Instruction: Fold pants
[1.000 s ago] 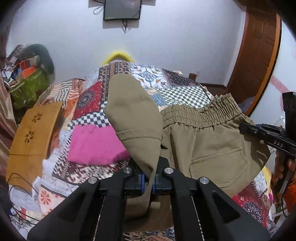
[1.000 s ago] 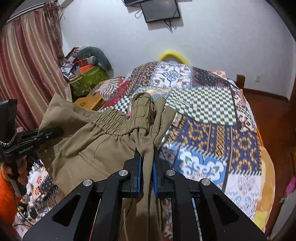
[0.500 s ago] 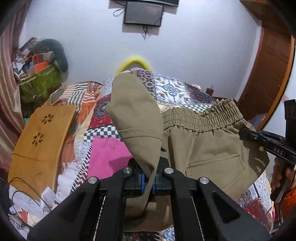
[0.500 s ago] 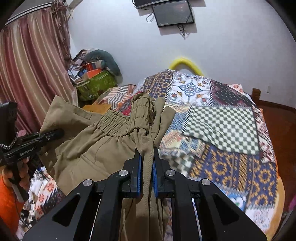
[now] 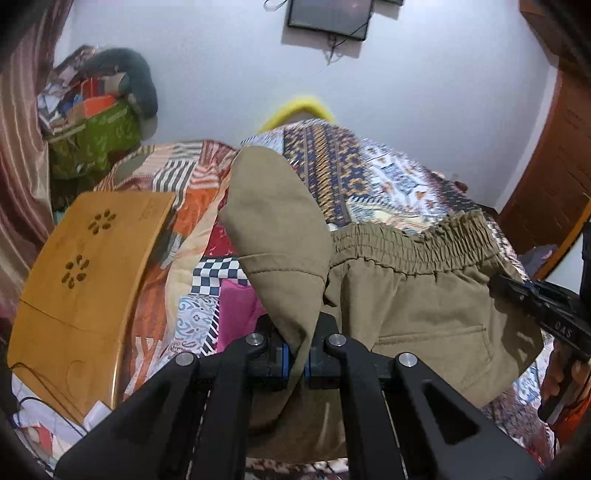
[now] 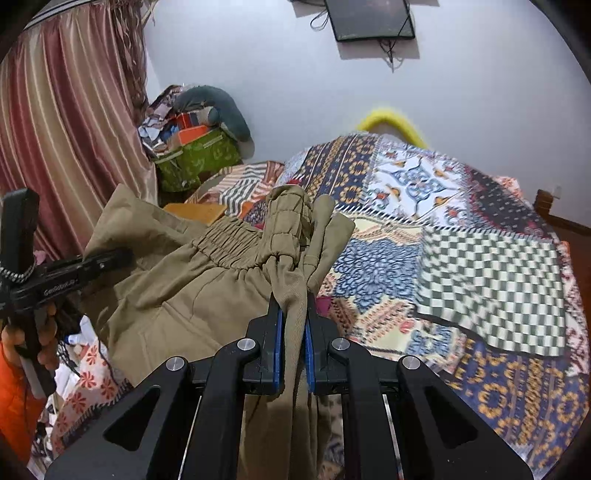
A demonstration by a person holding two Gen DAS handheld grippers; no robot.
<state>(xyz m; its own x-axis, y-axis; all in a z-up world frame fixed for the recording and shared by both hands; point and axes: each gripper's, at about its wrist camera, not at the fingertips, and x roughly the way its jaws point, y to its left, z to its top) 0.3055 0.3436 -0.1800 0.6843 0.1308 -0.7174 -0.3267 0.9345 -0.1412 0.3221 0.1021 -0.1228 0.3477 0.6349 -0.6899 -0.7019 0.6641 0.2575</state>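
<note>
Curtain [image 5: 22, 147], striped in dull red, hangs at the far left of my left wrist view, with a green bag [image 5: 94, 140] of piled clutter beside it against the white wall [image 5: 424, 92]. Nearer me, a wooden lap tray [image 5: 81, 280] with flower-shaped cut-outs lies on the left side of the bed [image 5: 369, 177], which is covered by a patchwork quilt; a pink cloth [image 5: 236, 314] shows on the quilt just right of the tray. At centre, my left hand-held gripper [image 5: 297, 360] is closed tight on a fold of the olive pants [image 5: 424, 302], and a rounded flap of the fabric stands up above its fingers. The elastic waistband runs rightward from there to my right hand-held gripper [image 5: 535, 306], seen at the right edge with my hand [image 5: 557, 373] below it. A wooden door [image 5: 554, 166] fills the far right, and a dark screen [image 5: 328, 16] is mounted high on the wall.

In my right wrist view the order repeats: curtain [image 6: 62, 129], then my left hand-held gripper [image 6: 74, 273] and the hand [image 6: 22, 336] carrying it, then the pants [image 6: 192, 295] stretched between both tools above the quilt. My right hand-held gripper [image 6: 293, 328] is clamped narrowly on a bunched end of the waistband, which rises in gathers above the blue pads [image 6: 277, 354]. The bed [image 6: 491, 280] extends to the right, with a yellow curved object [image 6: 391, 120] at its far end by the wall.
</note>
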